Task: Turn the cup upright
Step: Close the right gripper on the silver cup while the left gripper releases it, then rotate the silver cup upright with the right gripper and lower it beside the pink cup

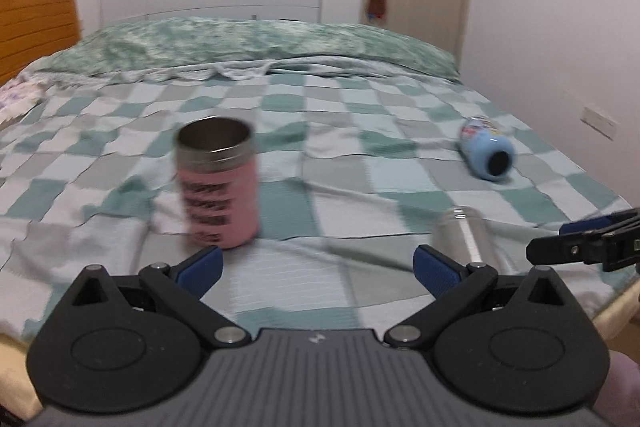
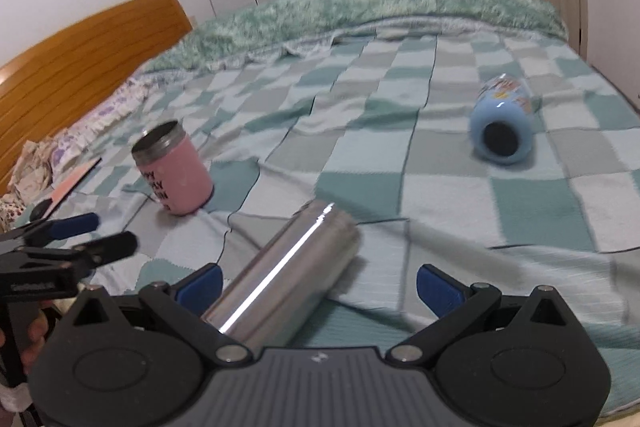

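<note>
Two hand-held grippers over the bed point(image 2: 520, 203), both spread wide and pinching nothing. Right hand-held gripper point(image 2: 318, 287) low above the steel cup point(image 2: 288, 275); left hand-held gripper point(image 1: 316, 267) just beside that cup, on its left, fingers apart around bare checked blanket.

Steel cup on its side, near the bed's front edge, one end already between the right fingers and close against the left pad point(image 2: 202, 287); touching or not, cannot tell. Long axis running from that pad up and away to the right, far end out beyond the fingertips. Which end is the mouth: hidden.

Left of the steel cup and a little farther back, pink cup point(image 2: 174, 173) upright, mouth up. Right of the steel cup and well apart, blue cup point(image 2: 502, 129) on its side too, dark end facing the cameras.

Judged nearer for the steel cup: the right one. Probably needs squaring across the long axis before closing, as the smooth round wall looks liable to roll on the soft blanket.
</note>
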